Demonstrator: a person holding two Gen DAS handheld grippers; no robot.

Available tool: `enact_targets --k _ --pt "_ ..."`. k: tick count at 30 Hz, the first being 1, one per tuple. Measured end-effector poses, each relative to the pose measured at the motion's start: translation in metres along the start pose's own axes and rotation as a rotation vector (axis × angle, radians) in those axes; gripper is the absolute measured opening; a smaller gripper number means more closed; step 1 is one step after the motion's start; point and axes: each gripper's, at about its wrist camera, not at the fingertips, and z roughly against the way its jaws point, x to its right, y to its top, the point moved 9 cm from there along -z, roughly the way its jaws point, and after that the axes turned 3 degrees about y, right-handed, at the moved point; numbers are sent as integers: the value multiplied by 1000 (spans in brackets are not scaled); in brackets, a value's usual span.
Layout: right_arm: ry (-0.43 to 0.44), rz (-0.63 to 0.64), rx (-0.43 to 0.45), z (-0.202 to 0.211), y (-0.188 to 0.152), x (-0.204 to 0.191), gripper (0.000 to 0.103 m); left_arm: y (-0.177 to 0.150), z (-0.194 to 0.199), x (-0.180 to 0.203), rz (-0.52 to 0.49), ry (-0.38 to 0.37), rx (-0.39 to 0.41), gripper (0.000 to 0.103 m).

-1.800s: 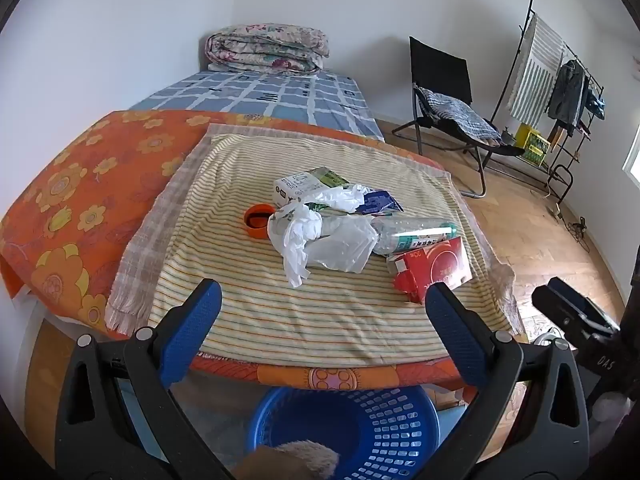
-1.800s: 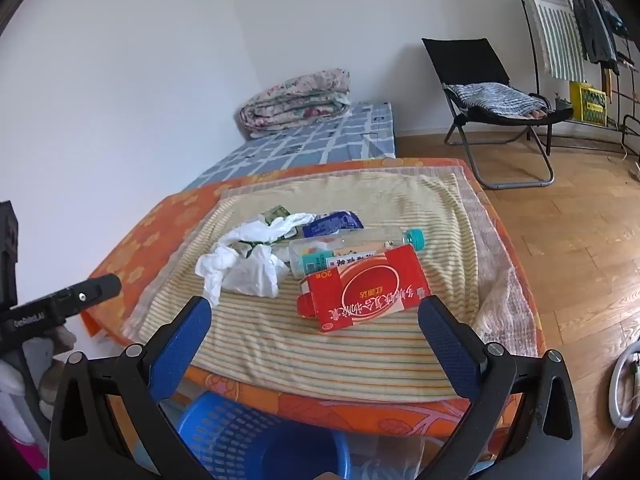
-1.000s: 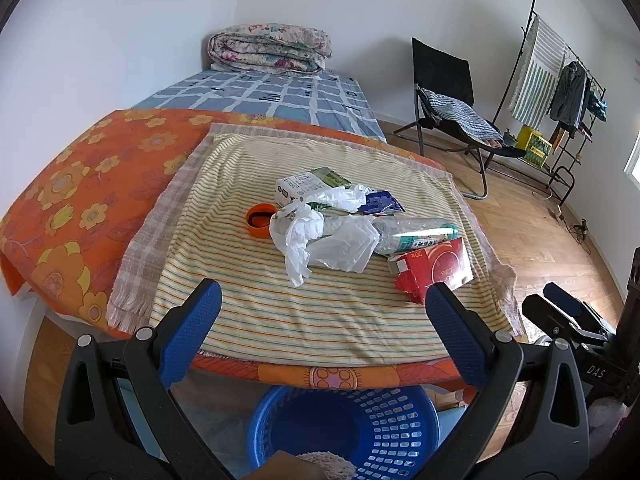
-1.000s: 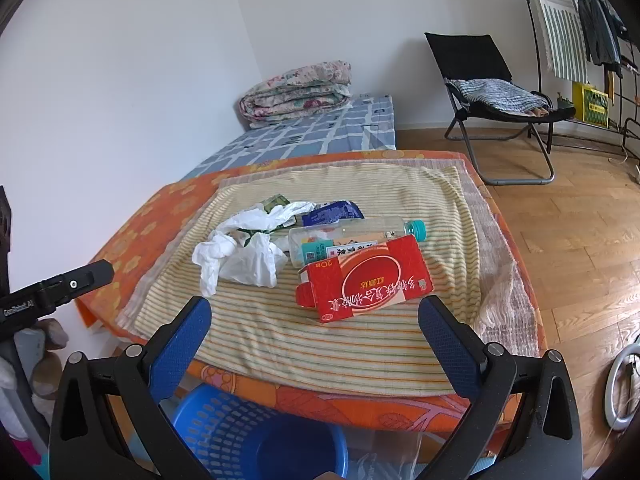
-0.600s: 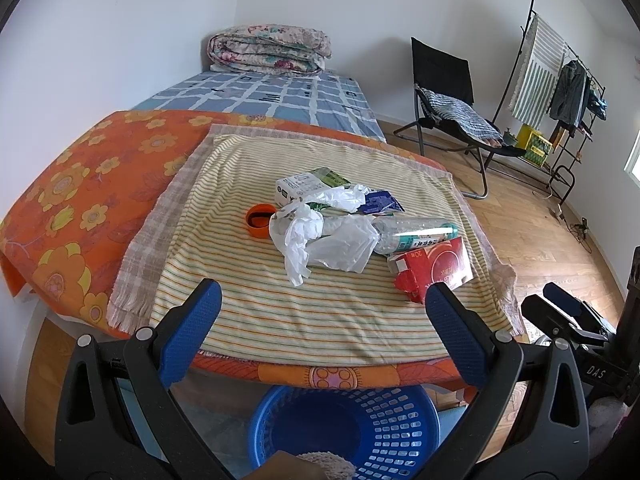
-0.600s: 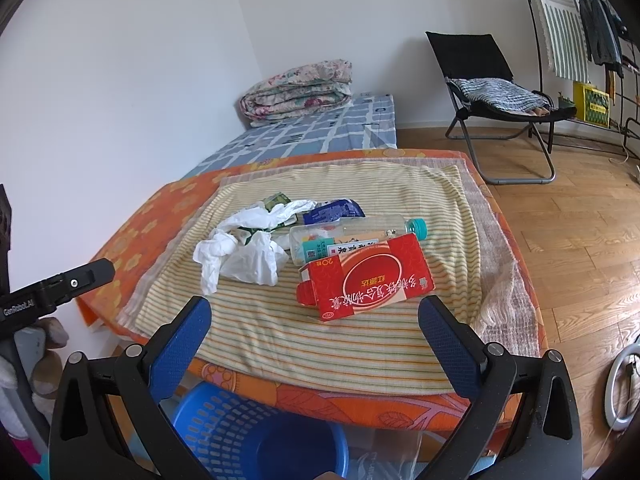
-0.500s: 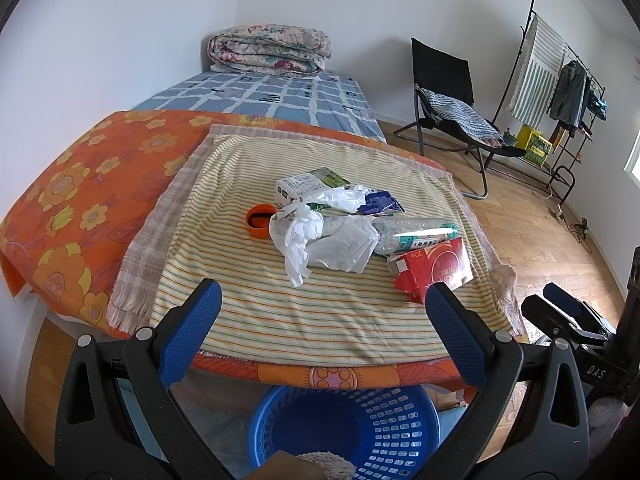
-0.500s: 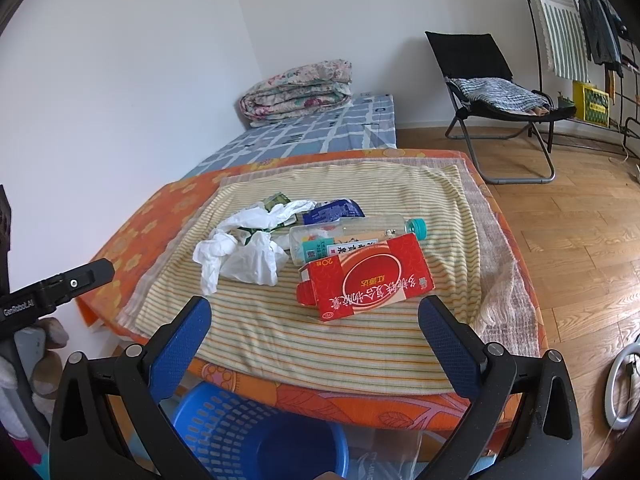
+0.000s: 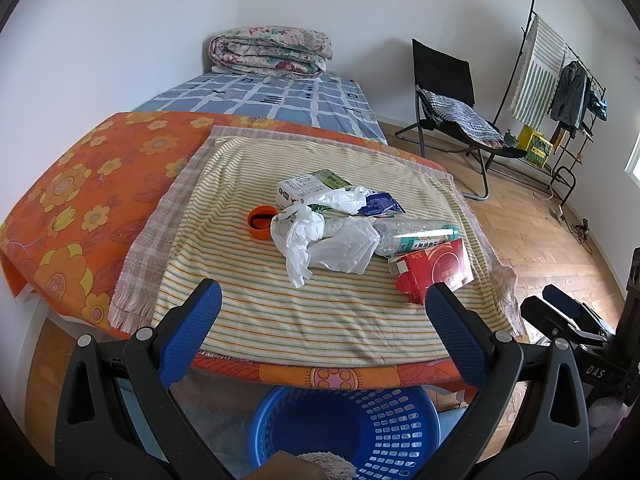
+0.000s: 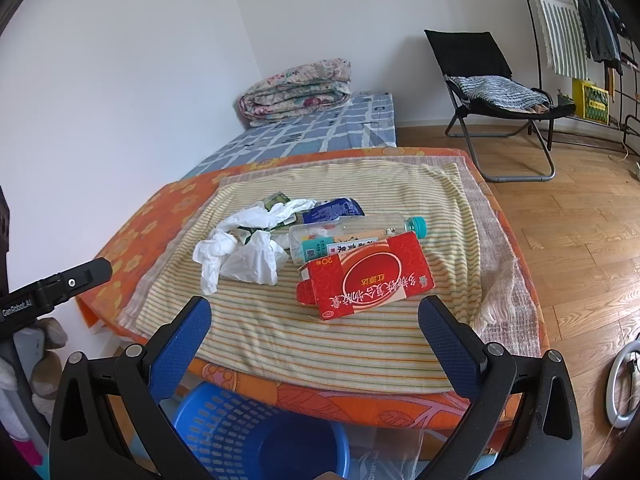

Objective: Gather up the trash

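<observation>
Trash lies in a heap on the striped cloth (image 9: 280,320) over the table: a red carton (image 9: 434,270) (image 10: 366,278), a clear plastic bottle (image 9: 416,234) (image 10: 352,230), a crumpled white plastic bag (image 9: 324,242) (image 10: 244,250), a white and green carton (image 9: 308,188), a blue wrapper (image 9: 382,204) (image 10: 332,210) and an orange lid (image 9: 261,221). A blue basket (image 9: 344,428) (image 10: 248,436) stands on the floor below the table's near edge. My left gripper (image 9: 320,328) and right gripper (image 10: 314,330) are both open and empty, short of the table's near edge.
An orange flowered sheet (image 9: 92,184) covers the table. A bed with a folded quilt (image 9: 272,52) lies behind. A black folding chair (image 9: 452,112) and a clothes rack (image 9: 560,72) stand on the wooden floor at the right.
The right gripper has drifted slightly closer to the red carton. The left gripper has barely moved. Both stay open.
</observation>
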Motion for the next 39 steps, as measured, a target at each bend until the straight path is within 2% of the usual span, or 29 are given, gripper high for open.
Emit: enact_targets --k 31,39 --pt "0 -2 -5 0 -3 -1 103 1 1 -3 -1 4 1 103" --pt "-2 -1 -10 -1 -5 -1 103 0 3 -17 -2 16 -2 103"
